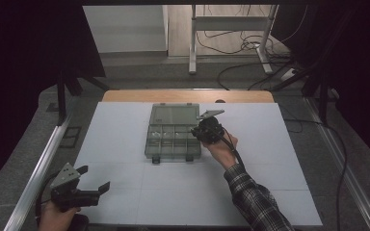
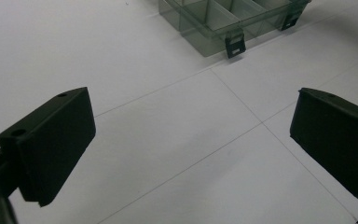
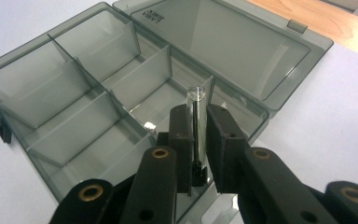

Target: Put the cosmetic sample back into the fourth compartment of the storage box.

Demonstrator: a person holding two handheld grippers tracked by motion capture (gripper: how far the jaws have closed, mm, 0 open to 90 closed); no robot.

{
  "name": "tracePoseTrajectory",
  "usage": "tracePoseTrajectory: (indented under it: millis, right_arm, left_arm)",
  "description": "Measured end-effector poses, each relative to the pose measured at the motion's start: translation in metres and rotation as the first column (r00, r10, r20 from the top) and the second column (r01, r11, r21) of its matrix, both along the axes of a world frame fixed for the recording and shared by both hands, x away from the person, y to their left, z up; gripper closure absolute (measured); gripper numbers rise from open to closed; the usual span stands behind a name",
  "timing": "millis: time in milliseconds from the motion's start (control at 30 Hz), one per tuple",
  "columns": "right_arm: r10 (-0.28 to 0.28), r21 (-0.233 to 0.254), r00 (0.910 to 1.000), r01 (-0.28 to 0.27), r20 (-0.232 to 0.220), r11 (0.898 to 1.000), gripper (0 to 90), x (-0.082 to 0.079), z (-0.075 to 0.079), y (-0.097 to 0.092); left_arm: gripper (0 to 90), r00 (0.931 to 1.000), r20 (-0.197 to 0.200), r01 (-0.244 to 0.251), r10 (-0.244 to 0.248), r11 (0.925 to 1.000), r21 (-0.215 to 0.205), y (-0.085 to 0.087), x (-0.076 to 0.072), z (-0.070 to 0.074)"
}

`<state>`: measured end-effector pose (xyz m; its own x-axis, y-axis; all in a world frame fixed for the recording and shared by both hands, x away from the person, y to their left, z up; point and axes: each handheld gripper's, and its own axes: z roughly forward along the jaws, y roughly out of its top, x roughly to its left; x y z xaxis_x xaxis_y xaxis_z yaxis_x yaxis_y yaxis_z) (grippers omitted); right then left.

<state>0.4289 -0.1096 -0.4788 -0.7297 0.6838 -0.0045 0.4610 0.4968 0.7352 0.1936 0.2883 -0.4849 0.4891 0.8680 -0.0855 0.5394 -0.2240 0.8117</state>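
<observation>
A smoky clear compartment box (image 1: 173, 137) lies open mid-table, its lid (image 1: 172, 114) folded flat behind it. My right gripper (image 1: 200, 131) hovers at the box's right end. In the right gripper view the gripper (image 3: 199, 122) is shut on a small clear tube (image 3: 198, 97), held upright over the box (image 3: 70, 93) near a right-hand compartment; the lid (image 3: 228, 42) lies beyond. My left gripper (image 1: 94, 178) rests open near the front left of the board. Its jaws stand wide apart in the left gripper view (image 2: 191, 135), with nothing between them and the box (image 2: 214, 18) farther off.
The white board (image 1: 125, 192) covers a wooden table (image 1: 125, 95) whose edge shows at the back. Metal rails (image 1: 38, 168) run along both sides. Cables and a stand's legs (image 1: 192, 53) lie on the floor beyond. A plaid sleeve (image 1: 255, 202) reaches in from the bottom right.
</observation>
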Motion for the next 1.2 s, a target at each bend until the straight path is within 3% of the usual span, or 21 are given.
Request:
tracePoseTrajectory:
  millis: [567, 900, 1200]
  right_arm:
    - [-0.004, -0.023, 1.0000, 0.004, -0.005, 1.000, 78.6, 0.017, -0.011, 0.008]
    - [-0.008, -0.019, 0.9999, 0.008, -0.010, 1.000, 73.5, 0.016, -0.011, 0.007]
    - [0.018, -0.049, 0.9994, -0.020, -0.028, 0.999, 65.0, 0.012, -0.011, 0.011]
  left_arm:
    - [0.4, 1.0000, -0.002, 0.001, -0.001, 1.0000, 0.000, 0.000, 0.000, 0.000]
    - [0.4, 1.0000, -0.002, 0.006, -0.006, 1.0000, 0.003, 0.000, 0.000, 0.000]
    - [0.4, 1.0000, 0.000, 0.004, -0.004, 1.0000, -0.002, 0.000, 0.000, 0.000]
